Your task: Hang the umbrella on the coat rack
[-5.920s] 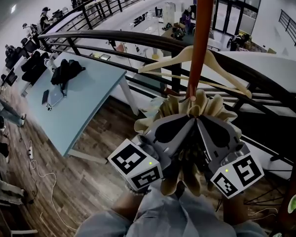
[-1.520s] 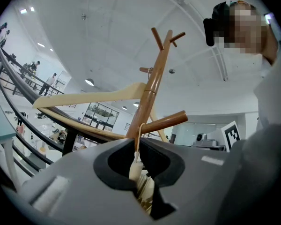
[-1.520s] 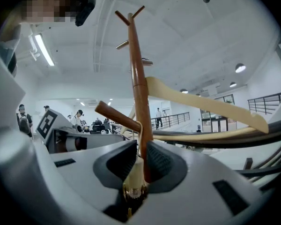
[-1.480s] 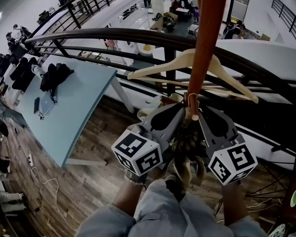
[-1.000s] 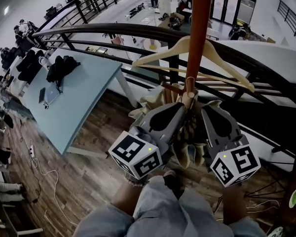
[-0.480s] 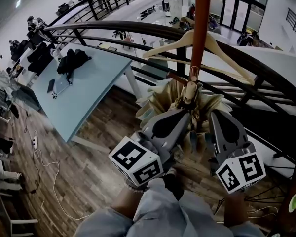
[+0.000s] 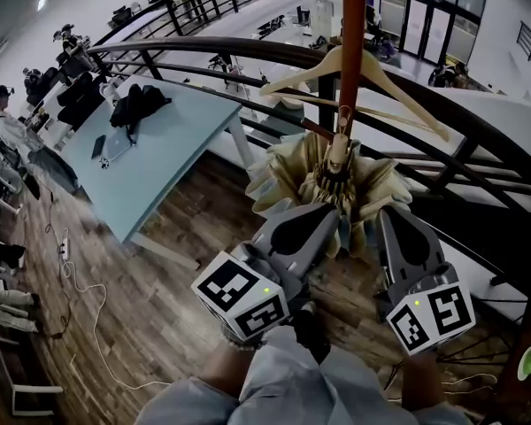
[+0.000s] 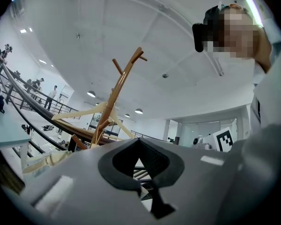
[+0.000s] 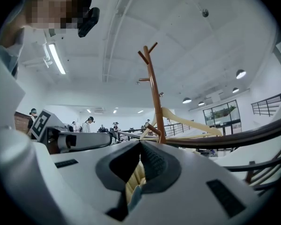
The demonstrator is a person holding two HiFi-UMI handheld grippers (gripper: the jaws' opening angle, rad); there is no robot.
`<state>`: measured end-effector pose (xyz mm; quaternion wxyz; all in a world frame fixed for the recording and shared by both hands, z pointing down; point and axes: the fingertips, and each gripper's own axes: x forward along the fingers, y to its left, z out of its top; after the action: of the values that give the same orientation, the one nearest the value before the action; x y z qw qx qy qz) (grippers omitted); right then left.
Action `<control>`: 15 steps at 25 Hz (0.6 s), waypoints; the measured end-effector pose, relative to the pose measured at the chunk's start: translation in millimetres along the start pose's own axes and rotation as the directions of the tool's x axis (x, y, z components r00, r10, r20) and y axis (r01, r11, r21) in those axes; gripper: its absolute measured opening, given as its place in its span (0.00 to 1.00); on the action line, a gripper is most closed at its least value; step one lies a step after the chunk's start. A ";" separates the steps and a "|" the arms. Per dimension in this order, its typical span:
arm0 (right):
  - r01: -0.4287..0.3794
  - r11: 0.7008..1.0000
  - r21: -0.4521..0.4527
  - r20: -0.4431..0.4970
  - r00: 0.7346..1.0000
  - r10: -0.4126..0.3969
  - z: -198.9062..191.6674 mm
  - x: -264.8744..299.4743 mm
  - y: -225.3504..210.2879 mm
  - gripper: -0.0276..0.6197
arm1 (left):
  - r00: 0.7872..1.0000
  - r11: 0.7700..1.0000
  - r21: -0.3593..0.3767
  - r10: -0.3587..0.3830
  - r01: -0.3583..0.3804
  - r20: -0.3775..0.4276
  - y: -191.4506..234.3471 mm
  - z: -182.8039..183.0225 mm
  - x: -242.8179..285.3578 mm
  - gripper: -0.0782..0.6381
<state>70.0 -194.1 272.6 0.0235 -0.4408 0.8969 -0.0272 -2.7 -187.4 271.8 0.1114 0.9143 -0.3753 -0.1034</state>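
1. Umbrella (image 7: pixel 311 177): beige and closed but not strapped, its loose pleats fanning out round the shaft. A paler knob sits at its top end.
2. Position: the umbrella hangs against the coat rack (image 7: pixel 351 51). Its top end touches the orange-brown pole just below the hanger (image 7: pixel 299 72), and the fabric droops below that. What exactly carries it cannot be made out.
3. Left gripper (image 7: pixel 329 215): below the coat rack, to the left of the pole, with its tip at the lower edge of the fabric. In the left gripper view the jaws meet tip to tip with nothing between them. Only railing bars show through the slot behind the tips.
4. Right gripper (image 7: pixel 387 215): below the coat rack, to the right of the pole, with its tip against the right-hand pleats. In the right gripper view the jaws are closed, and beige folds of the umbrella sit between the pads.
5. Count: 1 umbrella, 1 coat rack, 1 hanger across the pole, 2 grippers.
6. Surroundings: 1 pale blue table (image 7: pixel 159 162) stands well to the left of the coat rack, and 1 dark curved railing (image 7: pixel 203 47) runs behind the pole.
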 end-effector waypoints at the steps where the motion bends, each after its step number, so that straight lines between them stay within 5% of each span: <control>1: -0.002 1.000 -0.003 0.000 1.000 0.002 1.4 -4.3 1.3 0.05 | 1.000 1.000 0.005 0.003 -0.003 0.001 -3.6 0.9 -2.4 0.12; 15: -0.064 0.998 -0.006 0.031 0.997 0.064 5.1 -20.1 27.2 0.05 | 0.998 0.999 0.008 0.047 -0.047 0.033 -16.2 -3.0 -27.6 0.12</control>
<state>61.2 -161.7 266.0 0.0371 -0.4122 0.9102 -0.0171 -10.4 -156.2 273.0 0.1038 0.9040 -0.3988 -0.1142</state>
